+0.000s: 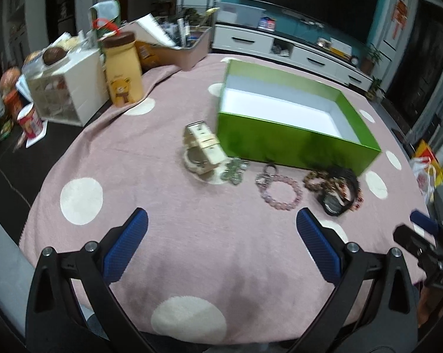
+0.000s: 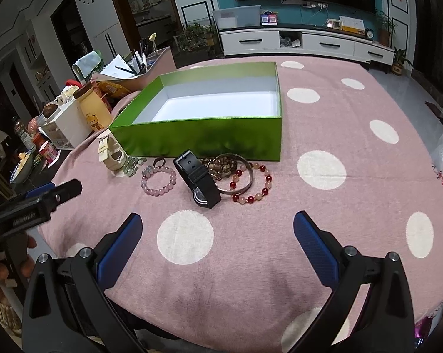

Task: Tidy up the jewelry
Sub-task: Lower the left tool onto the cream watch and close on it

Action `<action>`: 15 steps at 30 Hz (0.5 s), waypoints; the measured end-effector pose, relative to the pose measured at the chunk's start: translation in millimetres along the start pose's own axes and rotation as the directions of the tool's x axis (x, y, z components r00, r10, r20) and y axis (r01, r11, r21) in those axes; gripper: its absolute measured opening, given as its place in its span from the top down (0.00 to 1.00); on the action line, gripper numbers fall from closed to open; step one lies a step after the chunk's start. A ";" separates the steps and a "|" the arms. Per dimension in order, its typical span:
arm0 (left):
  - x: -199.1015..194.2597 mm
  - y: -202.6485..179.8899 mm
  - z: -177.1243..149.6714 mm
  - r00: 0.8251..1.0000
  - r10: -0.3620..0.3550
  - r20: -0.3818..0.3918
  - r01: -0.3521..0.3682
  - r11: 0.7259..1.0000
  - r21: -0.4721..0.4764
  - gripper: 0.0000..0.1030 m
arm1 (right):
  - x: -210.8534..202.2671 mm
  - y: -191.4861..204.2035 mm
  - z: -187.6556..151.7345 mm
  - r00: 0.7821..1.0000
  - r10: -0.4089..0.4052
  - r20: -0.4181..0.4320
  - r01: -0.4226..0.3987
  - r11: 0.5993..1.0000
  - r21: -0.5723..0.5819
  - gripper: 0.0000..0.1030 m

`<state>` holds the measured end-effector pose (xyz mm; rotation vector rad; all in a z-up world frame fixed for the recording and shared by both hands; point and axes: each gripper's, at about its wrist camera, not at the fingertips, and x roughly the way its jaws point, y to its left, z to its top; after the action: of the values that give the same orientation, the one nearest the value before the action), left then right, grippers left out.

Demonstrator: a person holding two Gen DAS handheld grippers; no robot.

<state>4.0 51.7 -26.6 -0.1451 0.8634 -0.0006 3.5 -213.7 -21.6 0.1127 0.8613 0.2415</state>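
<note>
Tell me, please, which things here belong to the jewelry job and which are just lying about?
For the job: green box, black watch, pink bead bracelet, red bead bracelet, metal bangle, cream watch.

Lying about: bear jar, white drawer unit, pen holder.

An open green box [image 1: 294, 144] with a white, empty interior sits on a desk [image 1: 162, 176] covered in pink cloth with white dots. Along its near side lie a cream watch [image 1: 202, 150], a pink bead bracelet [image 1: 280, 194] and a dark, blurred heap of bracelets [image 1: 336, 189]. The left gripper [image 1: 221, 244] hovers nearer, blue-padded fingers [image 1: 125, 247] spread wide, holding nothing.
</note>
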 end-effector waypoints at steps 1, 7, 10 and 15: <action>3.5 4.1 0.6 1.000 0.005 0.000 -0.005 1.000 -0.016 0.02 | 2.4 -0.5 -0.7 1.000 0.004 -0.003 -0.004 1.000 0.001 0.01; 18.5 10.6 2.7 1.000 0.009 -0.002 -0.009 0.999 -0.040 0.07 | 17.3 -1.8 -3.4 0.999 0.026 -0.027 -0.026 1.000 0.005 0.01; 27.1 11.4 6.8 1.000 0.011 -0.001 -0.011 0.999 -0.041 0.14 | 21.9 -2.1 -2.9 0.999 0.027 -0.033 -0.026 1.000 0.006 0.01; 40.9 8.1 20.9 1.000 0.009 0.025 -0.008 0.999 -0.035 0.16 | 30.7 -4.9 -2.0 0.999 0.027 -0.045 -0.026 1.000 0.008 0.01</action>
<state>45.9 60.0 -45.2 -0.1739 0.8396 0.0241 22.0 -210.6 -46.4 0.1260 0.9063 0.2668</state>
